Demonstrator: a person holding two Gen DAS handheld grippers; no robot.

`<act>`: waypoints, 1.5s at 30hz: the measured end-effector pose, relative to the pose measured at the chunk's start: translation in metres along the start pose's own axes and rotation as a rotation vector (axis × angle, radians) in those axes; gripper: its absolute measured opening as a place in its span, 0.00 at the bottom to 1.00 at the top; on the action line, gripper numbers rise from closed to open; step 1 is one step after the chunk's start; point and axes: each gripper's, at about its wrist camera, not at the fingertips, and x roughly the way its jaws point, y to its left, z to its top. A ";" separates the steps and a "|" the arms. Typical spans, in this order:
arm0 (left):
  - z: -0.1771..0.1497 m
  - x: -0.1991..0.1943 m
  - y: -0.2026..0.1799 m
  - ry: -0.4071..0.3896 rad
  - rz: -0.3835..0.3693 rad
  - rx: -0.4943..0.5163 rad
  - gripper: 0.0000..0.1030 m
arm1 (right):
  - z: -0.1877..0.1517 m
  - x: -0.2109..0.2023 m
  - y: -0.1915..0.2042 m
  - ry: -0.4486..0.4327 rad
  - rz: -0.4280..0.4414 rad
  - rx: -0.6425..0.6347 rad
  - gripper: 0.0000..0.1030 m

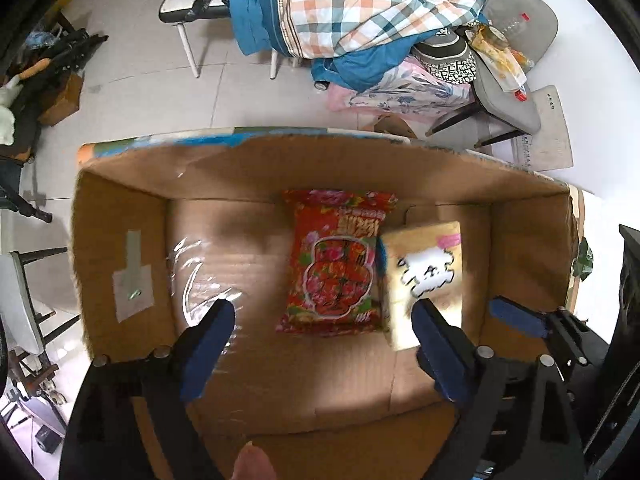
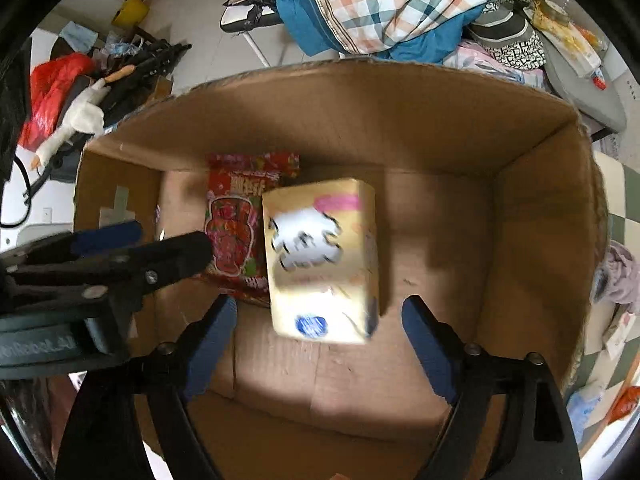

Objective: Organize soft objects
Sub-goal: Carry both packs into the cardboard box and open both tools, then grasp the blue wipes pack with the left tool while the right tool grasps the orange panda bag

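Two soft packs are already lying inside the open cardboard box (image 1: 120, 208): a red floral-printed pack (image 1: 336, 260) is resting flat on the box floor, and a pale yellow tissue pack (image 2: 322, 260) is sitting just beside it on its right, touching or slightly overlapping its edge. The yellow pack is looking blurred in both views, so it may be settling into place; whether it is fully at rest cannot be told.

The left gripper (image 1: 324, 328) is hovering over the near part of the box with its blue-padded fingers (image 1: 208, 344) spread wide and holding nothing. The right gripper (image 2: 316, 328) is likewise hanging above the yellow pack with its fingers (image 2: 428, 348) apart and empty, not touching the pack.

Judging from this, the task is appearing partly done: two items are packed, and the box is leaving plenty of bare floor to the left and right. More soft things are lying outside, such as the plaid quilt (image 1: 360, 4) heaped on a chair beyond the box and a white plush toy (image 2: 80, 120) on the floor, so further picking may be remaining.
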 end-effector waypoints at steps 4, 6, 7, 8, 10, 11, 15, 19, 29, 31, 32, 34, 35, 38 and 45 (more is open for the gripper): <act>-0.019 -0.010 0.006 -0.050 0.020 -0.018 0.96 | -0.014 -0.009 -0.002 -0.006 -0.025 0.001 1.00; -0.031 -0.017 0.006 -0.086 0.053 -0.017 0.97 | -0.022 -0.014 -0.002 -0.021 -0.055 0.004 1.00; -0.034 -0.018 0.005 -0.095 0.063 -0.019 0.97 | -0.027 -0.016 0.000 -0.025 -0.067 0.004 1.00; -0.040 -0.021 0.006 -0.109 0.067 -0.024 0.97 | -0.032 -0.018 -0.001 -0.028 -0.088 0.006 1.00; -0.050 -0.027 0.006 -0.134 0.077 -0.027 0.97 | -0.039 -0.022 0.000 -0.037 -0.100 0.003 1.00; -0.052 -0.029 0.005 -0.143 0.084 -0.024 0.97 | -0.043 -0.024 0.000 -0.041 -0.107 0.001 1.00; -0.064 -0.039 0.000 -0.181 0.113 -0.014 0.97 | -0.055 -0.033 0.004 -0.067 -0.134 -0.008 1.00; -0.080 -0.049 -0.004 -0.199 0.109 -0.030 0.97 | -0.070 -0.045 0.007 -0.091 -0.151 0.002 1.00; -0.133 -0.094 -0.018 -0.295 0.132 -0.027 0.97 | -0.127 -0.098 0.012 -0.183 -0.158 -0.027 1.00; -0.145 -0.105 -0.023 -0.315 0.137 -0.017 0.97 | -0.136 -0.110 0.015 -0.202 -0.156 -0.038 1.00; -0.150 -0.109 -0.025 -0.324 0.137 -0.012 0.97 | -0.144 -0.118 0.017 -0.214 -0.151 -0.045 1.00; -0.160 -0.118 -0.029 -0.340 0.137 -0.007 0.97 | -0.153 -0.129 0.020 -0.230 -0.143 -0.052 1.00; -0.167 -0.124 -0.030 -0.349 0.133 -0.008 0.97 | -0.160 -0.136 0.021 -0.238 -0.135 -0.056 1.00; -0.186 -0.138 -0.034 -0.374 0.126 -0.013 0.97 | -0.179 -0.154 0.025 -0.263 -0.110 -0.063 1.00; -0.215 -0.162 -0.061 -0.406 0.133 0.002 0.97 | -0.214 -0.183 0.022 -0.298 -0.037 -0.068 1.00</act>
